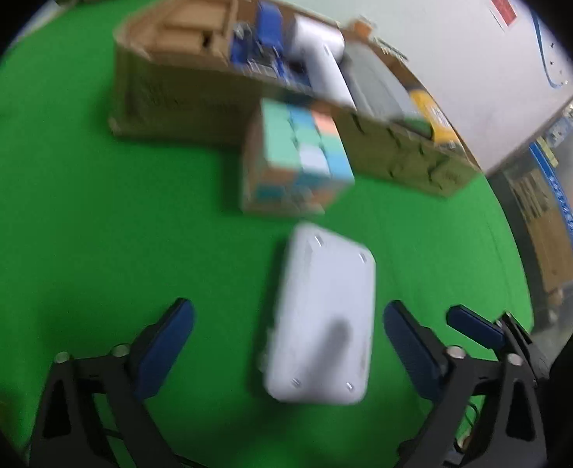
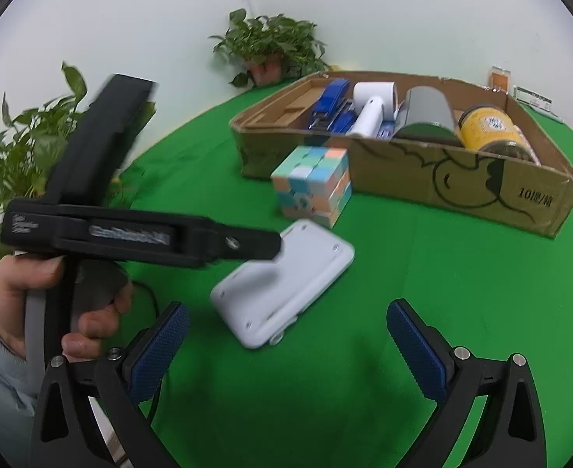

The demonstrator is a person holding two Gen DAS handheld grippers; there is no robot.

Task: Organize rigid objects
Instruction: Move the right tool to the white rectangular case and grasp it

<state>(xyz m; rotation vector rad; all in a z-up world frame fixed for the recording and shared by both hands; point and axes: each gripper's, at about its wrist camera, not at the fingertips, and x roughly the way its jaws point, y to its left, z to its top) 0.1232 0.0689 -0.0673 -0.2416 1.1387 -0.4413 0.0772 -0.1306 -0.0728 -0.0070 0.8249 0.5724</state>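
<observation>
Left wrist view is blurry but readable: left claw (image 1: 288, 345) is wide open w/ nothing held, and the white flat device (image 1: 321, 327) lies on the green table (image 1: 72, 195) between its fingers, pads clear of it on both sides. Right wrist view shows the same device (image 2: 282, 284) flat on the table, ahead of the right claw (image 2: 288, 347), which is also spread wide and empty. Just beyond it sits the pastel cube (image 2: 313, 185), right up against the front wall of the cardboard box (image 2: 462, 191). Box already holds blue staplers (image 2: 331, 103), a white roll (image 2: 376, 95), a grey cylinder (image 2: 428, 111) and a yellow jar (image 2: 489, 126), so I'd judge sorting is well along, w/ the device and cube left outside. Person's hand (image 2: 48, 304) grips the left tool's handle at the left of that view; potted plants (image 2: 271, 46) stand at the back. Step in hand looks like lining up on the device for pickup. Next move prob needs the left claw lowered to straddle its narrow width, then closed squarely; it's flat and smooth, so a shallow or skewed pinch could slip.
</observation>
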